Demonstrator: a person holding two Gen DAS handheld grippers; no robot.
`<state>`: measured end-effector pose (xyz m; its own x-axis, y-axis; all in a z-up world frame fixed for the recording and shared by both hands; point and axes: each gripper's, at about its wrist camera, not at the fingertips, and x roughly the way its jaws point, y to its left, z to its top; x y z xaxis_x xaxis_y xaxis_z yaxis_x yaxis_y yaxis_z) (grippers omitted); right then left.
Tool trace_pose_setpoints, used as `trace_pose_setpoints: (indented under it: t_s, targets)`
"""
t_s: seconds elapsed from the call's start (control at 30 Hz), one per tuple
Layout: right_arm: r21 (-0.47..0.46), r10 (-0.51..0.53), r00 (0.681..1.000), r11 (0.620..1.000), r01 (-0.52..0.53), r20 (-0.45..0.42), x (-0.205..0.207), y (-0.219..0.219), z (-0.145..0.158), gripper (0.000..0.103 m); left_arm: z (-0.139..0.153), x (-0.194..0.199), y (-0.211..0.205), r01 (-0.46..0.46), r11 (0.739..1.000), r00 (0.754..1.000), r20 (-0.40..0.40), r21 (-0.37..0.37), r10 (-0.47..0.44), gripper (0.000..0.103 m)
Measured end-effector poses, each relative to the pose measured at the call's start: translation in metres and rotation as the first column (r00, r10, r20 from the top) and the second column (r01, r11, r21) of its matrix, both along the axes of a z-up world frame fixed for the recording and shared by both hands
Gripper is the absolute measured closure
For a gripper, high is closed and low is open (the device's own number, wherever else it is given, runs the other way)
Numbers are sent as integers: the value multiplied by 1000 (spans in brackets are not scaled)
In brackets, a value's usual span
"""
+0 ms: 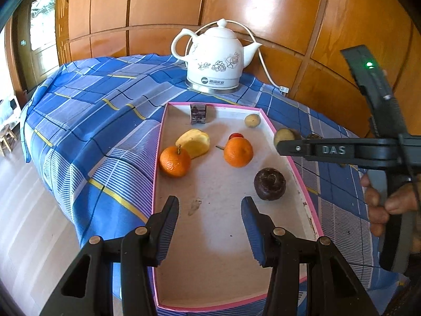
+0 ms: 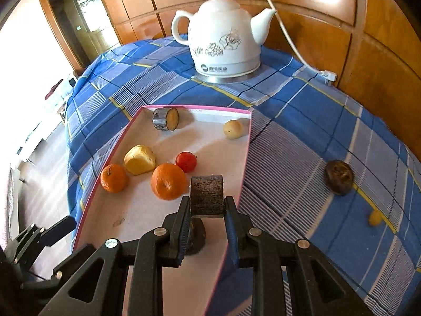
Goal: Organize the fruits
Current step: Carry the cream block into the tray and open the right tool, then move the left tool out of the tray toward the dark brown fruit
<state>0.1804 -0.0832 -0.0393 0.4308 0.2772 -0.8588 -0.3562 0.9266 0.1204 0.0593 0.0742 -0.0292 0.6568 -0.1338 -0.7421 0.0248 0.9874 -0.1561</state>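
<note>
Right gripper [image 2: 207,208]: jaws closed on a short dark-barked cut piece [image 2: 207,194], pale cut face showing in the left wrist view; it is held above the right edge of the pink-rimmed tray [image 2: 244,158]. A hand [image 1: 381,205] grips the right gripper's handle.

Left gripper [image 1: 210,226]: jaws partly open, nothing between them, hovering over the near bare part of the tray floor.

Tray lies on the counter, which is covered with a blue checked cloth [image 2: 302,121].

Tray contents:
- two oranges [image 2: 168,181], one at the left wall, one near the middle
- yellow fruit [image 2: 139,159] touching the left orange
- small red fruit [image 2: 186,161] just behind the middle orange
- small pale round fruit [image 2: 232,129] in the far right corner
- second cut piece [image 2: 165,119] against the far wall
- dark round fruit [image 1: 269,184] near the right wall

On the cloth, right of the tray: another dark round fruit [image 2: 338,176]; a small yellow item [image 2: 375,218], blurred, nearer the edge.

White kettle [image 2: 226,36] stands behind the tray on its base.
</note>
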Motion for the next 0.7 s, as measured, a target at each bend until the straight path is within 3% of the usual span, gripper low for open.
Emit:
trace_pose_setpoints:
  t_s: [0.23,0.7]
  targets:
    - [7,-2,1000,1000,2,-24,3,4,-12,73,-2,1,2,-10,1000,1000,-7,-1,10,53]
    - [36,-28,999,999,27,20,-32,-24,4,73,5,-3,-5,6,1000,1000,13,11,-6,53]
